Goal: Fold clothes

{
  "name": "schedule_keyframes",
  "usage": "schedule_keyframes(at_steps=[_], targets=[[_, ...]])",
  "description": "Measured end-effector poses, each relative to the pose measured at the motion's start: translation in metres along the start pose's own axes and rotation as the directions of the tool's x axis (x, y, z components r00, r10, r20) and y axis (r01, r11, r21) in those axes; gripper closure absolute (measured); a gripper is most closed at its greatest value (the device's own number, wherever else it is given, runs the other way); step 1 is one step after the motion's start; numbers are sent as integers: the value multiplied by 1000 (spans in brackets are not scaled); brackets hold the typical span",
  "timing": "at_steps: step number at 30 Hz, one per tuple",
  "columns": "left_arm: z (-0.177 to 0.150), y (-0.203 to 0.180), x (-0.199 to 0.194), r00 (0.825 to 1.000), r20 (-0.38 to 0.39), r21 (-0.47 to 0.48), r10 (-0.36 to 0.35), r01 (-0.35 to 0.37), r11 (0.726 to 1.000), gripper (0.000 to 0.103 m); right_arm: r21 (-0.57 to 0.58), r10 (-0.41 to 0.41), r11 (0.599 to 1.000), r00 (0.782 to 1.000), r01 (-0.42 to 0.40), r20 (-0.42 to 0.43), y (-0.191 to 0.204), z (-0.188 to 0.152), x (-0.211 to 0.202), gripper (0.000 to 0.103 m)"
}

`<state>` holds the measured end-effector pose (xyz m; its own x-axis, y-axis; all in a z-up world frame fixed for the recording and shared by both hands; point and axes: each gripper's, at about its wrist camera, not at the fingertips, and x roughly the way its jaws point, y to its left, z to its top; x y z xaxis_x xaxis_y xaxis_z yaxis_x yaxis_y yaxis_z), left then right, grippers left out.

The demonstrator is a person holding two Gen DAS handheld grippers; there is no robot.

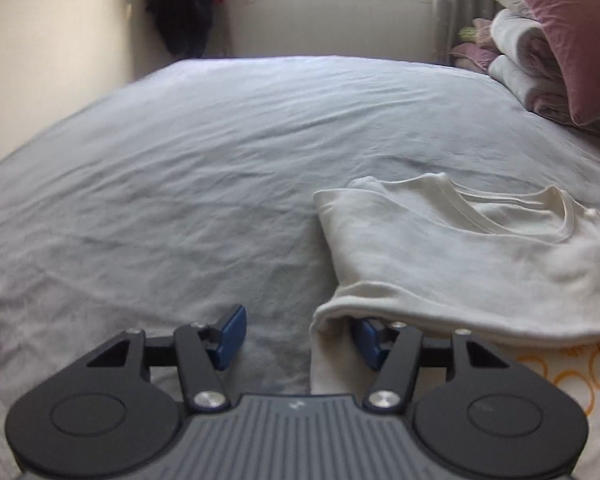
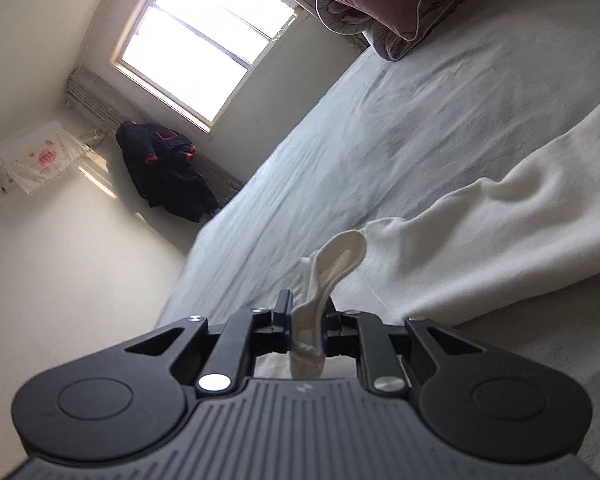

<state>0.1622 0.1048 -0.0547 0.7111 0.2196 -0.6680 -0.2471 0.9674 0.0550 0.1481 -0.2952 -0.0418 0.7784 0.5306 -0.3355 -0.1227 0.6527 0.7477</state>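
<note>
Pinching a fold of the white shirt (image 2: pixel 480 232), the right fingers (image 2: pixel 306 320) tilt; left fingers (image 1: pixel 296 338) gape.

Your left gripper's (image 1: pixel 296 336) right-hand blue pad sits half buried under the rolled fold of the white T-shirt (image 1: pixel 460 248), so you cannot tell whether it touches cloth; the shirt itself runs off the right edge, as does the orange-ringed fabric (image 1: pixel 560 372) beneath it. On your right gripper (image 2: pixel 306 322), the pinched cloth covers both pads and its lower end disappears behind the body. The dark garment (image 2: pixel 160 172) hanging under the window is too blurred to identify, and the pink pillow (image 1: pixel 568 36) is cropped at the frame's edge.
</note>
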Motion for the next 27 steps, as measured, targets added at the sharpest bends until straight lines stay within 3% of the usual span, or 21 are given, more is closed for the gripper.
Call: schedule_keyframes(at_steps=[3, 6, 8, 11, 13, 15, 17, 20, 22, 24, 27], targets=[[6, 10, -5, 995, -65, -32, -80, 78, 996, 45, -74, -128, 989, 991, 125, -41, 1, -5, 11, 86], [11, 38, -10, 963, -95, -137, -254, 240, 961, 39, -113, -197, 976, 979, 189, -62, -5, -10, 17, 87], [13, 56, -15, 943, -66, -223, -326, 304, 926, 34, -135, -207, 971, 977, 197, -59, -3, -12, 16, 87], [17, 71, -16, 937, 12, -324, -348, 333, 886, 35, -180, -230, 959, 972, 217, -52, 3, -15, 18, 87], [20, 70, -10, 923, 36, -364, -384, 370, 855, 44, -191, -232, 957, 972, 220, -45, 5, -16, 16, 86], [23, 63, -2, 902, 64, -378, -427, 418, 826, 68, -185, -216, 961, 976, 207, -35, 7, -14, 14, 83], [24, 52, 5, 883, 92, -371, -460, 459, 807, 77, -166, -184, 970, 983, 179, -12, 7, -8, 9, 78], [24, 36, 14, 878, 118, -333, -465, 476, 814, 79, -181, -182, 964, 980, 193, 75, 11, 1, -3, 74], [22, 25, 23, 902, 89, -292, -423, 430, 854, 79, -208, -186, 956, 975, 208, 120, 14, 6, -6, 74], [16, 16, 31, 928, 62, -243, -368, 372, 896, 91, -227, -164, 956, 981, 185, 108, 15, 8, -4, 74], [9, 12, 31, 938, 98, -192, -334, 347, 918, 93, -264, -166, 950, 986, 166, 22, 13, 3, 13, 74]])
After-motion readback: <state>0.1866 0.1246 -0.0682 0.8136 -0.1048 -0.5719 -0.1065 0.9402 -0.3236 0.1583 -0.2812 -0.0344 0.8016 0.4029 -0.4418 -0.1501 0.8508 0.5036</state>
